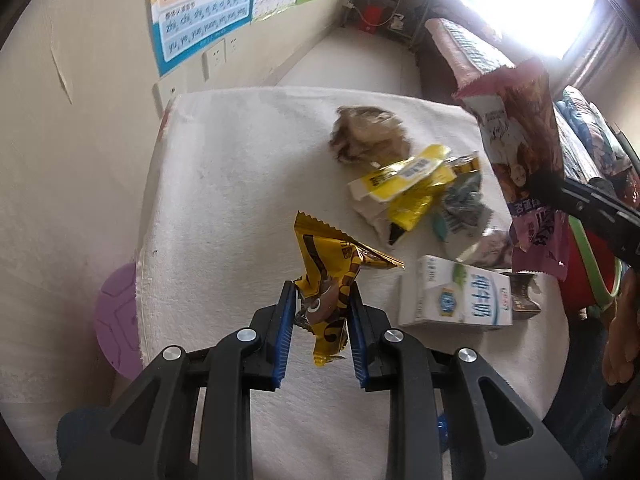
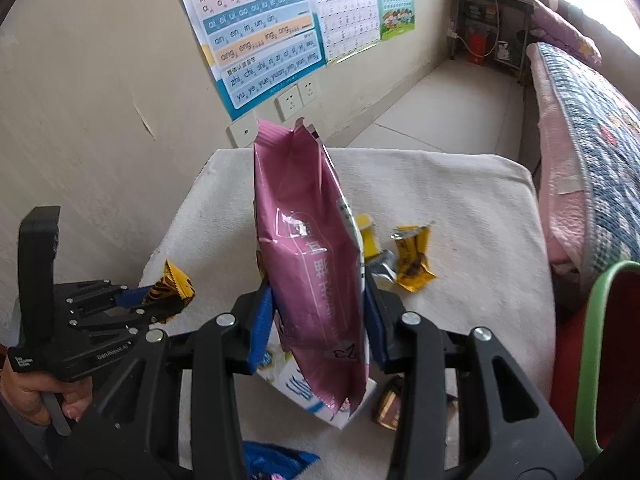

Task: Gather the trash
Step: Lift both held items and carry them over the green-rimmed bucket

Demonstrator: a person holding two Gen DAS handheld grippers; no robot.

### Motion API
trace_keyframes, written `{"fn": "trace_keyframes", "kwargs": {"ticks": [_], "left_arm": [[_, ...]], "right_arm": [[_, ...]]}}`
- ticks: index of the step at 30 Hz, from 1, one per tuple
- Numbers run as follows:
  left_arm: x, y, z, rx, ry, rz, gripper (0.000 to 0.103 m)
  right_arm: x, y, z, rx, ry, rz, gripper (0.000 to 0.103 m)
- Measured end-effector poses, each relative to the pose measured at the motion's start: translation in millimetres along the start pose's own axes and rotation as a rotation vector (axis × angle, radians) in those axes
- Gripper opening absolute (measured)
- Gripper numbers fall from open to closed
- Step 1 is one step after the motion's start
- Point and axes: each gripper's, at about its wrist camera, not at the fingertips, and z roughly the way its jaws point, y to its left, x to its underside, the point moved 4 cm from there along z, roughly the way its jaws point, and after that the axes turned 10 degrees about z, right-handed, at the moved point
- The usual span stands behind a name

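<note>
My left gripper (image 1: pixel 320 300) is shut on a yellow-and-brown snack wrapper (image 1: pixel 328 272) and holds it above the white-cloth table (image 1: pixel 224 184). My right gripper (image 2: pixel 320 300) is shut on a tall pink snack bag (image 2: pixel 308 248) and holds it upright over the table (image 2: pixel 460 208); the bag also shows in the left wrist view (image 1: pixel 520 152). The left gripper and its wrapper (image 2: pixel 170 284) show at the left of the right wrist view. More trash lies on the table: a white milk carton (image 1: pixel 456 296), a yellow packet (image 1: pixel 408 184), a crumpled brown wad (image 1: pixel 368 132) and a yellow wrapper (image 2: pixel 412 256).
A red bin with a green rim (image 2: pixel 600 344) stands at the table's right. A blue wrapper (image 2: pixel 272 460) lies at the near edge, a small brown wrapper (image 2: pixel 390 404) beside the carton. A bed (image 2: pixel 592 144) is on the right, a wall with posters (image 2: pixel 264 40) behind, a purple stool (image 1: pixel 118 320) left.
</note>
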Motion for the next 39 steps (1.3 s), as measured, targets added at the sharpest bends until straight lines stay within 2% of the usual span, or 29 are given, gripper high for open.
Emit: {"fn": "trace_keyframes", "kwargs": {"ticks": [19,39], "left_arm": [[-19,-53,-46,0.008,-0.085,0.091,0.023],[-49,-139,-47,0.098,-0.112,0.206,0.023]], "right_arm": [[22,-50,-64,0.050,-0.092,0.084,0.039],[32,-118,-120,0.125,-0.181,0.180,0.039]]}}
